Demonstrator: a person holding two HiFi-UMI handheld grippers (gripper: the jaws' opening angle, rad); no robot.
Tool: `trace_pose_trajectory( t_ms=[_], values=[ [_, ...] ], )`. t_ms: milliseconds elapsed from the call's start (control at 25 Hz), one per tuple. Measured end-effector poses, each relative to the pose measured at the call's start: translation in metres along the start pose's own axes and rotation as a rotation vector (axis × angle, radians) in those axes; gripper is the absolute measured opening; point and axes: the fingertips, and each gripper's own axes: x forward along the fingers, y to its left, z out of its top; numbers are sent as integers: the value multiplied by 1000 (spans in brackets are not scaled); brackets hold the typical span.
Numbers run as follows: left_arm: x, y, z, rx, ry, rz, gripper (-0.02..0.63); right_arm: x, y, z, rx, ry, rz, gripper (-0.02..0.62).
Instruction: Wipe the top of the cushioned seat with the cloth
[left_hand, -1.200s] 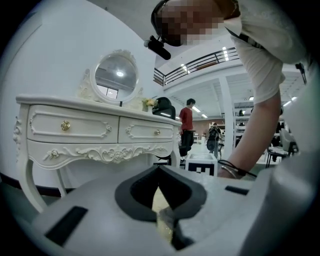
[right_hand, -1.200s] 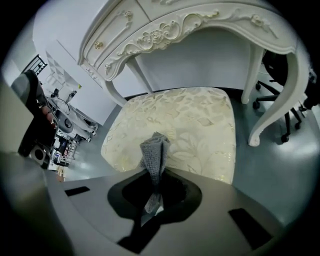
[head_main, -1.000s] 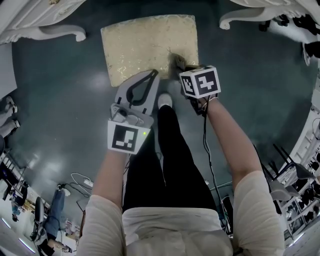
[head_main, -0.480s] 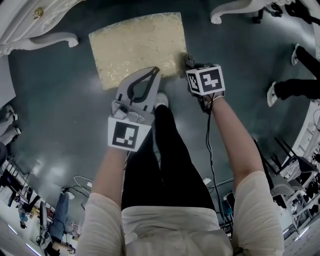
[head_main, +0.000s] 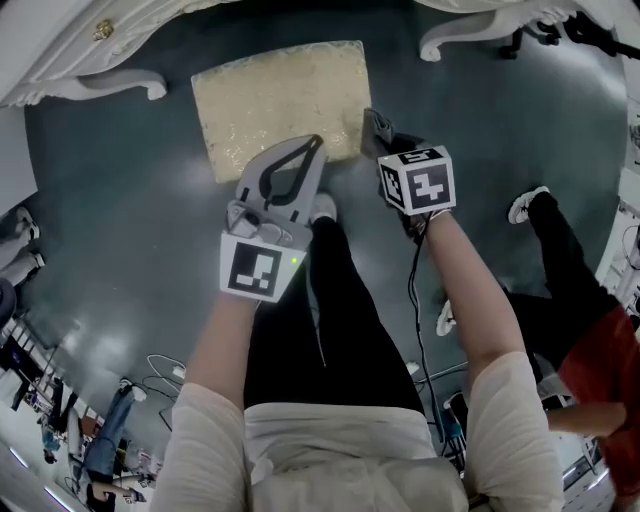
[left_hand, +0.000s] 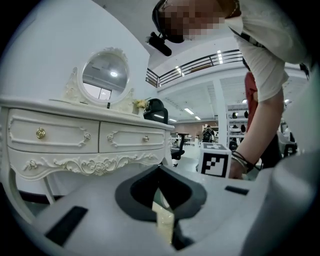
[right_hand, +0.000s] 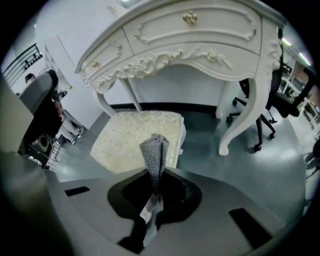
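Note:
The cushioned seat (head_main: 275, 100) is a cream, patterned pad on the dark floor in front of me. My right gripper (head_main: 374, 122) is shut on the grey cloth (head_main: 381, 130), just past the seat's near right corner. In the right gripper view the folded cloth (right_hand: 154, 150) stands up out of the right gripper (right_hand: 155, 175), with the seat (right_hand: 127, 142) behind and below it. My left gripper (head_main: 317, 141) hovers over the seat's near edge, shut with nothing held. The left gripper (left_hand: 158, 168) points level, and a sliver of the seat (left_hand: 165, 222) shows through its loop.
A white carved dressing table (right_hand: 190, 40) stands over the far side of the seat, its legs (head_main: 450, 40) at both sides. A person in a red top (head_main: 590, 370) and black trousers stands close on the right. An office chair (right_hand: 270, 95) is behind the table's right leg.
The right gripper has carried the cloth rightward, from the seat's near right corner to just off its right edge. A person has walked in at the right. The left gripper has barely moved.

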Motion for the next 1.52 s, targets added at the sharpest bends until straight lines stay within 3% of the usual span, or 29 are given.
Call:
trace_pose_trajectory(
  t_ms=[200,800,1080,1520],
  values=[
    [-8,15,42,-4,-28,30,3,-50,30,50,-70,-175,24,31],
    [-68,53,220,15,-151,143,2,-264,105,192,-221,-660,-30,31],
    [-103,53,308,114,-194,173,2,-374,138,244,-261,-868,-26,31],
    [-174,47,407,220,-312,270,3,-495,195,256,-366,-1103,-8,31]
  ],
)
